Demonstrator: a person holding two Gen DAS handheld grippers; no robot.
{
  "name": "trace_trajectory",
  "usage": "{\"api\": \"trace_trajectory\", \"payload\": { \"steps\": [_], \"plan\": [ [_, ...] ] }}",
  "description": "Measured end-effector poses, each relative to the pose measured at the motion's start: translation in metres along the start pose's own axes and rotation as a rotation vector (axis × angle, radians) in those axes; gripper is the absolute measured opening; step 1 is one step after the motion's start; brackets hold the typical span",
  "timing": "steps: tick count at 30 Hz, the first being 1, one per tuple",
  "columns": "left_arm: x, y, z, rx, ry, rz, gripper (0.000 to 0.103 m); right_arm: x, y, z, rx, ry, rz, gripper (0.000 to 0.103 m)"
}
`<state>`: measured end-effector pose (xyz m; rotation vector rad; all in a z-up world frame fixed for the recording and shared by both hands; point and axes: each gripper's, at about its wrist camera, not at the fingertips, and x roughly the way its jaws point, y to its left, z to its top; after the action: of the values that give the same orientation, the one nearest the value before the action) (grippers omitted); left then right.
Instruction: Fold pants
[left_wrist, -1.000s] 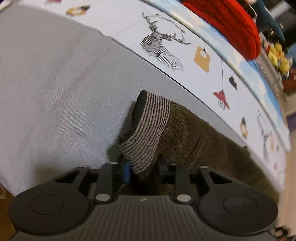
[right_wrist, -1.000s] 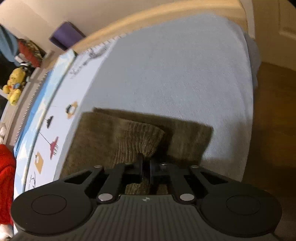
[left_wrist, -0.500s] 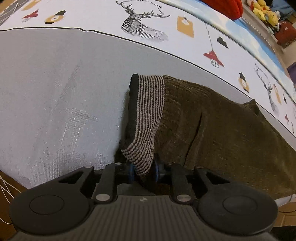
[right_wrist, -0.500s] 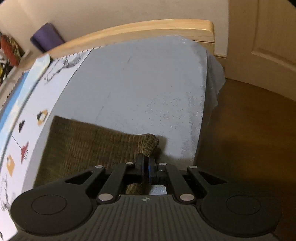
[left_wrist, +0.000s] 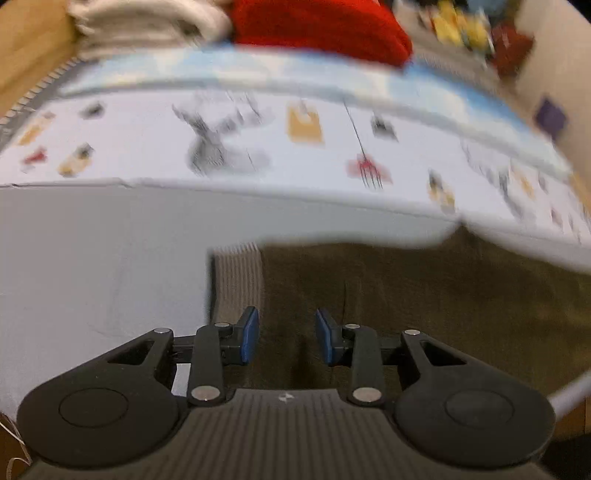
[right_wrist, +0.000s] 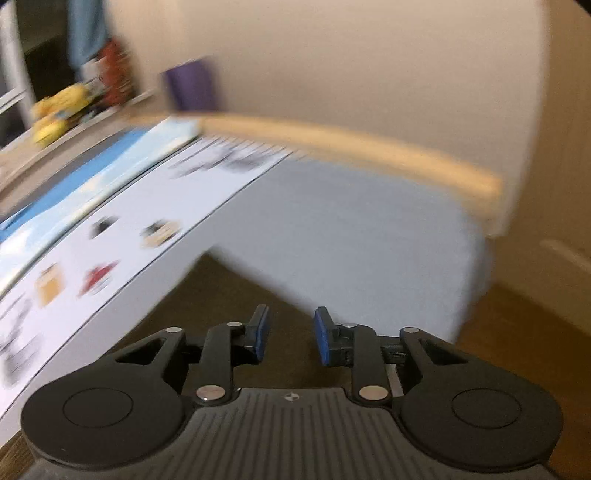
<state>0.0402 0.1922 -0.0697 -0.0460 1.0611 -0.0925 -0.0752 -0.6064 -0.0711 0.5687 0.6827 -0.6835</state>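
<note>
The left gripper (left_wrist: 286, 339) has let go: a second ago its blue pads (left_wrist: 250, 334) pinched the striped waistband (left_wrist: 238, 280), and now the jaws are opening with nothing pressed between them, only cloth lying below the gap. The waistband, which stood bunched up in the grip, now lies flat just ahead of the left pad. The right gripper (right_wrist: 290, 338) has released as well; its jaws were clamped on a raised fold of brown cloth and are now opening, empty, above the pants (right_wrist: 236, 306). Both views have tipped up and blurred, so more of the room shows than before.

The pants (left_wrist: 424, 302) are one pair, brown corduroy, spread flat on the grey sheet (left_wrist: 92, 258) near the bed's front edge, directly under both grippers.

Past them runs one white patterned cover (left_wrist: 258, 147) with a blue strip behind it. At the far side of the bed sit one red cushion (left_wrist: 321, 29) and one pale folded bundle (left_wrist: 147, 18). In the right view a wooden bed rail (right_wrist: 351, 147), one purple object (right_wrist: 190, 88) and yellow toys (right_wrist: 59, 114) show, too blurred to count.
</note>
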Motion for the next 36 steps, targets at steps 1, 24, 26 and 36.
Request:
{"api": "trace_trajectory", "payload": {
  "steps": [1,24,26,36],
  "plan": [
    [0.014,-0.001,-0.004,0.015,0.086,0.028,0.036,0.009,0.008,-0.005,-0.016,0.082,0.052,0.039],
    [0.042,-0.013,-0.015,0.175,0.158,0.119,0.032,-0.060,0.374,-0.126,-0.775,0.243,0.816,0.019],
    [0.039,-0.012,-0.018,0.176,0.154,0.110,0.032,-0.062,0.397,-0.145,-0.825,0.279,0.830,0.028],
    [0.040,-0.009,-0.015,0.176,0.157,0.084,0.032,-0.021,0.465,-0.190,-0.881,0.438,0.817,0.042]
  ]
}}
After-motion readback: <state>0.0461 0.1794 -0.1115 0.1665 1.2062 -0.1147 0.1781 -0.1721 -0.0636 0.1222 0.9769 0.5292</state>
